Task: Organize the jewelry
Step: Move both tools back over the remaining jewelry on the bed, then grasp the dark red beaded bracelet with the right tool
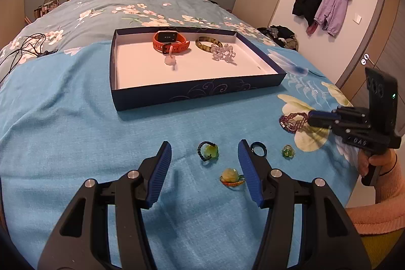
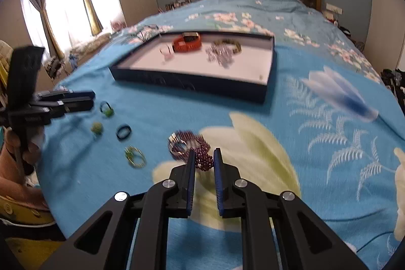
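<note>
The right tool (image 2: 204,156) has its blue pads clamped on the near end of the dark purple beaded bracelet (image 2: 192,148), whose loops bunch up just ahead of the fingertips on the blue floral bedspread (image 2: 291,168). From the left wrist view the same grip shows from the side: pads drawn in on the beads at the bed's right edge.

The left tool (image 1: 203,156) hangs with its pads well apart and nothing between them. Straight ahead of its gap lies the black cord loop with a green bead (image 1: 208,151); the yellow-green bead on an orange cord (image 1: 230,177) sits just beside its right pad, the plain black ring (image 1: 258,149) just beyond that pad, and the small green glass piece (image 1: 288,151) further right.

What the next move turns on: the shallow dark blue tray with a white floor (image 1: 202,92) lies ahead of both tools, up the bed, its long side running across. For the right tool it is forward and to the left, so the carry looks diagonal. Inside already, along the far wall: an orange-strapped watch (image 1: 170,42), a mottled amber bangle (image 1: 208,44), a clear crystal bead bracelet (image 1: 224,54). The near half is bare, my pick for the drop.
</note>
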### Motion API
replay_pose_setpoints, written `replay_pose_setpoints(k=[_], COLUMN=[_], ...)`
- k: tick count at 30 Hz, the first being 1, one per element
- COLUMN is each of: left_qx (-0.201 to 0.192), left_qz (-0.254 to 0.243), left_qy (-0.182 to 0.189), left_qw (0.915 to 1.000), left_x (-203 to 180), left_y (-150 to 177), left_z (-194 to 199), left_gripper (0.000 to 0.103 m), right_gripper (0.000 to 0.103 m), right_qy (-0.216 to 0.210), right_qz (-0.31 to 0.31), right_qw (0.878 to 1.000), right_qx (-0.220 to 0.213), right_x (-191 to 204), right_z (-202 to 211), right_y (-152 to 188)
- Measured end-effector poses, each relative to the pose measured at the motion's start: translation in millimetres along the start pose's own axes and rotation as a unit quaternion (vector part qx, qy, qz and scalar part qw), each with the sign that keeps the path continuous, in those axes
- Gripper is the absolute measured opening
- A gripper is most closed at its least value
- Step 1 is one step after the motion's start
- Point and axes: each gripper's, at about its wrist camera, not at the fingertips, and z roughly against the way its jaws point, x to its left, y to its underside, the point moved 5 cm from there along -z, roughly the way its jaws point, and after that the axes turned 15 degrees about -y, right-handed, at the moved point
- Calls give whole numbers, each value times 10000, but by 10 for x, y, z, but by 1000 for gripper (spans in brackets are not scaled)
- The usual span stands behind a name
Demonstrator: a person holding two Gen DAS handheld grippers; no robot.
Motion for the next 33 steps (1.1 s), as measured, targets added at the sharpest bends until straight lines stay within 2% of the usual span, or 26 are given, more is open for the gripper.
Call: replay_pose_setpoints(k=[5,13,22,33], left_qx=[-37,-89,-90,-37], left_qz=[-29,-153,-344,-452], left_qy=[50,106,123,130], left_qw=[10000,9998,9993,9989], left_x=[-30,-100,-180,-201], left_y=[0,-4,28,85], left_z=[18,44,41,32], left_gripper=[54,54,54,53], right_gripper=[12,12,12,12], right_qy=[-146,-257,-273,-339], right_qz=[133,276,176,122], right_qw=[9994,9982,9971,9965], right_qx=[-275,-467,-692,-758], right_x=[114,224,185,184], right_z=[74,100,147,144], right_y=[-195,-396,-509,-536])
